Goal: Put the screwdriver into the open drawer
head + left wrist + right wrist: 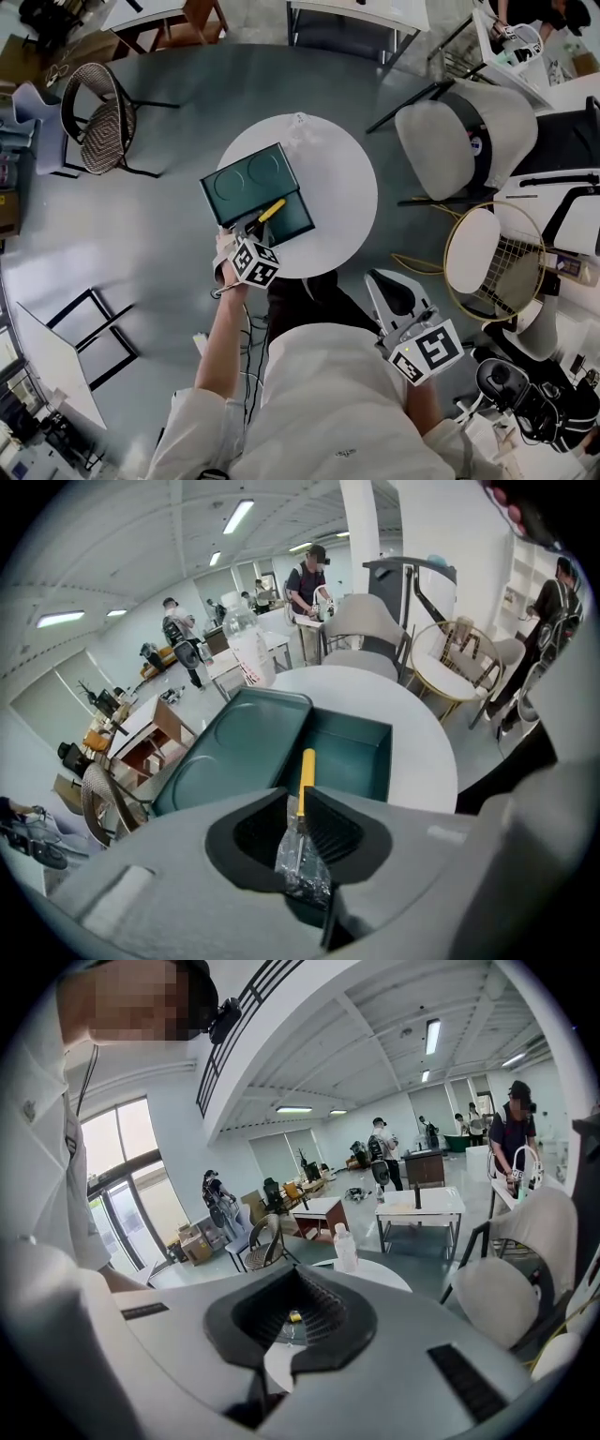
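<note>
A dark green drawer unit (248, 178) lies on the round white table (342, 183), its open drawer (298, 217) facing the person. My left gripper (247, 229) is shut on the metal shaft of the screwdriver (272, 209). In the left gripper view the screwdriver's (306, 775) yellow handle points forward over the near edge of the open drawer (361, 752), out past my left gripper (300, 834). My right gripper (381, 280) hangs off the table by the person's body, jaws together and holding nothing; in its own view my right gripper (292, 1330) looks toward the table.
A wicker chair (98, 117) stands at the left, a grey padded chair (469, 136) at the right, and a gold wire chair (492, 253) beside it. A clear bottle (345, 1246) stands on the table's far side. Several people stand at desks beyond.
</note>
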Demonstrator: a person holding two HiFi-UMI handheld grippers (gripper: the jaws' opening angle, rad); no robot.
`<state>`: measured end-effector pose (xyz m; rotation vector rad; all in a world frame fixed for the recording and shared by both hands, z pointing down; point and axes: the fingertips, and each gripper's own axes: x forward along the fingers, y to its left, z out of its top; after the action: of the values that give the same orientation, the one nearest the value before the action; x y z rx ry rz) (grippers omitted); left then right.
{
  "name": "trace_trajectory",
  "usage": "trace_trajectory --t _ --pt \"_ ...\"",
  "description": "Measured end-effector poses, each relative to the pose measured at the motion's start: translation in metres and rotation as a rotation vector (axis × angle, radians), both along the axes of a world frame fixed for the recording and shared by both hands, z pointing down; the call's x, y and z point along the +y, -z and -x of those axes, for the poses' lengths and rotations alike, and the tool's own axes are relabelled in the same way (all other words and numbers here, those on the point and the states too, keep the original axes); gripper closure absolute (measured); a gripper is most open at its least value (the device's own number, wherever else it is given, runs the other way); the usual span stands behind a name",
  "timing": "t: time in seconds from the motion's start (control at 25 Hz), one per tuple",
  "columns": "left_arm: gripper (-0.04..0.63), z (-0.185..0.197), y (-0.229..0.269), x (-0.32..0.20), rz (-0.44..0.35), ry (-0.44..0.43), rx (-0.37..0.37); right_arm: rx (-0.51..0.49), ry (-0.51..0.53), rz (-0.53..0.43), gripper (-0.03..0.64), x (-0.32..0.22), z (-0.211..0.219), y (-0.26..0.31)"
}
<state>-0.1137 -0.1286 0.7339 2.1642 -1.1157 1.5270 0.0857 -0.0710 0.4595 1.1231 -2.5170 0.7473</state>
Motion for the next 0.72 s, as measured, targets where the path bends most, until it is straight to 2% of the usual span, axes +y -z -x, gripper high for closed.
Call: trace_trajectory --t 0.32,0.56,0.72 --pt "0.563 0.011 0.076 0.007 -0.116 0.114 0.058 -0.041 0.070 -0.073 0.609 -0.007 0.005 0.017" --pt "0.581 0.007 0.117 0.031 -0.162 0.178 0.138 -0.066 0.128 -0.111 0.609 -0.014 0.020 0.019" --pt "0.583 -0.005 0.147 0.052 -0.201 0.236 0.232 -0.068 0.174 -0.120 0.609 -0.009 0.026 0.020"
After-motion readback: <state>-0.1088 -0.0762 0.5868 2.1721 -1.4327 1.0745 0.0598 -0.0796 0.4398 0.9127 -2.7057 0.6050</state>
